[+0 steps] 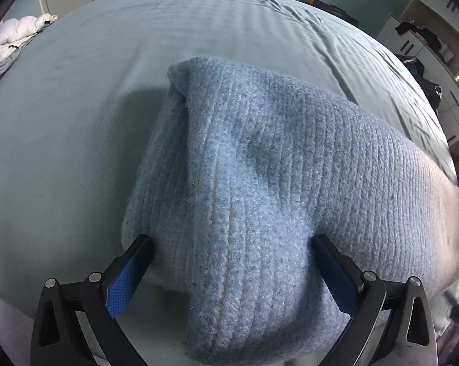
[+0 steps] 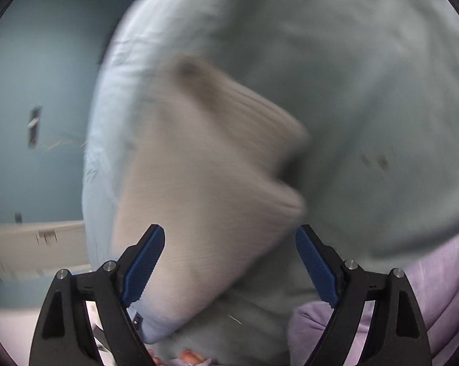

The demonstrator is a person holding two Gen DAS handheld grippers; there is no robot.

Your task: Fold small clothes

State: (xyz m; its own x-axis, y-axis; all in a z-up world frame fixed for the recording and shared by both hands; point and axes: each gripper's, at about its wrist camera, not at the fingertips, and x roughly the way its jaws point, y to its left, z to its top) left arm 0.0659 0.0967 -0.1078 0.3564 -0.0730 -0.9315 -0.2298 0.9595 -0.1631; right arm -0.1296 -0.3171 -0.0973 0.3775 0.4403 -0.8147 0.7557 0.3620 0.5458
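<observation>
Bed sheet (image 1: 77, 122) carries blue knit (image 1: 259, 167) near its front edge; left gripper (image 1: 232, 241) fingers spread around knit, pads apart from it; right gripper (image 2: 230, 235) wide open, blurred beige knit (image 2: 205, 183) beyond.

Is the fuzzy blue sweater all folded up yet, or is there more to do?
Partly done. The blue knit sweater lies on the bed sheet with one side already turned over on itself. Right now the left gripper is open around its near edge, and the right gripper is open too, above blurry cloth. It is still a long bundle, so probably another fold is left.
</observation>
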